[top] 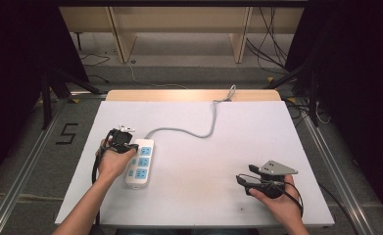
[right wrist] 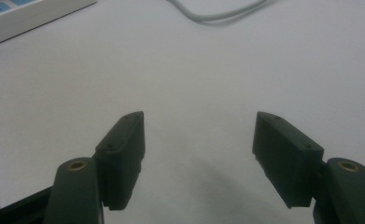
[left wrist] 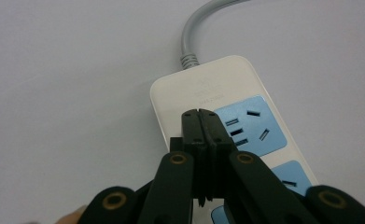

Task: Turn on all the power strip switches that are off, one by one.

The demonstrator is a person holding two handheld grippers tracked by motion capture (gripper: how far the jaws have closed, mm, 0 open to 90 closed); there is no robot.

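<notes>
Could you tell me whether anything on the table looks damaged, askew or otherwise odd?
Nothing stands out. The white power strip lies flat on the table, its grey cord curving away intact. The left gripper is shut over it; the right gripper is open.

Even overhead light is brightening the table (top: pixel 194 196); the surroundings are lying dark.
Soft shadows are falling under the right gripper (right wrist: pixel 199 140); both gripper views are looking slightly grainy.
</notes>
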